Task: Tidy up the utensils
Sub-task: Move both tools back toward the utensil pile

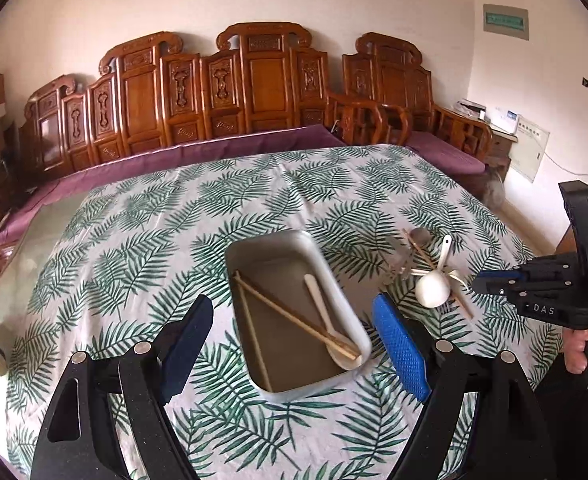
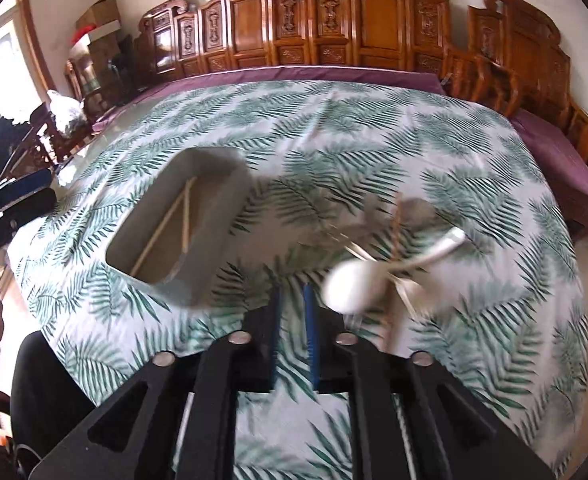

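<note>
A metal tray [image 1: 272,238] sits mid-table, holding wooden chopsticks [image 1: 294,316] and a white spoon [image 1: 326,320]. My left gripper [image 1: 294,344] hangs open and wide over its near end, touching nothing. To the right of the tray lies a loose pile: a white ladle-like spoon [image 1: 434,288], a metal spoon [image 1: 418,236] and more chopsticks [image 1: 464,300]. My right gripper [image 2: 294,320] hovers just short of that white spoon [image 2: 354,284], its pads a narrow gap apart with only tablecloth between them. The tray [image 2: 198,280] lies to its left.
A leaf-print cloth [image 1: 134,248] covers the table. A carved wooden bench [image 1: 254,92] with purple cushions runs behind it. A hand [image 1: 586,344] holds the right gripper [image 1: 484,283] at the table's right edge. The left gripper [image 2: 38,192] shows at the left border.
</note>
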The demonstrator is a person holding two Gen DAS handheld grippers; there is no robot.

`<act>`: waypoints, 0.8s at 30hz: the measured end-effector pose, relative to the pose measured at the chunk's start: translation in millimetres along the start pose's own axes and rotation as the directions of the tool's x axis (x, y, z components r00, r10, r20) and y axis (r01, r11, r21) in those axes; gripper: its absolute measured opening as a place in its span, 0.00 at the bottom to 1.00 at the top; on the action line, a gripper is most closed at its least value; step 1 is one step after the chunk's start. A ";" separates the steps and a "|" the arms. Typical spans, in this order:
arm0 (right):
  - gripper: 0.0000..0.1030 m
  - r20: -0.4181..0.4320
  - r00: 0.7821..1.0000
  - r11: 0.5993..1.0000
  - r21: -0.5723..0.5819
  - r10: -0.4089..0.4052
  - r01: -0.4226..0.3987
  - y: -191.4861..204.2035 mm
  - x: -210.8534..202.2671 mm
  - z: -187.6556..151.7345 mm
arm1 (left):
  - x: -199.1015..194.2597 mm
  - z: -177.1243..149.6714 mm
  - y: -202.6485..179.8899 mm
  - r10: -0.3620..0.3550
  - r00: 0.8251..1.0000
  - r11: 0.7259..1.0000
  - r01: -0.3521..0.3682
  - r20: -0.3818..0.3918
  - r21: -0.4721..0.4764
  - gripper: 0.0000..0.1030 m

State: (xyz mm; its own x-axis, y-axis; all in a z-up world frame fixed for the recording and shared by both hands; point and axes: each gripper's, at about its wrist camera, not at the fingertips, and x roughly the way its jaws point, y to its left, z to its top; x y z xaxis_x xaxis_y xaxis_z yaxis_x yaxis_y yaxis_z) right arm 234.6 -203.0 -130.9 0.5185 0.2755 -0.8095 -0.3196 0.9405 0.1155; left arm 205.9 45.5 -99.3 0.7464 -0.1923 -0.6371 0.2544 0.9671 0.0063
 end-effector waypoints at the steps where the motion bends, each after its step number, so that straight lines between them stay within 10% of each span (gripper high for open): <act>1: 0.25 -0.002 1.000 1.000 -0.003 -0.013 0.013 -4.7 -2.3 -2.1 | -0.7 3.0 -6.0 0.004 1.000 1.000 -0.004 0.005 0.019 0.76; 24: 0.25 -0.075 0.991 0.989 0.086 -0.115 0.121 -117.8 22.1 -31.9 | 93.4 48.7 -124.3 -0.192 0.971 0.971 0.208 -0.141 0.115 0.74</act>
State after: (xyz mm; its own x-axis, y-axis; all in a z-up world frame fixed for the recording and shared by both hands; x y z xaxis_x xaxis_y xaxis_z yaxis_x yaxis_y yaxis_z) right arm 258.4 -314.0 -180.8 0.4912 0.1499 -0.8581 -0.1849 0.9806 0.0655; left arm 274.0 -100.9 -122.1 0.5892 -0.3485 -0.7290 0.4731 0.8802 -0.0384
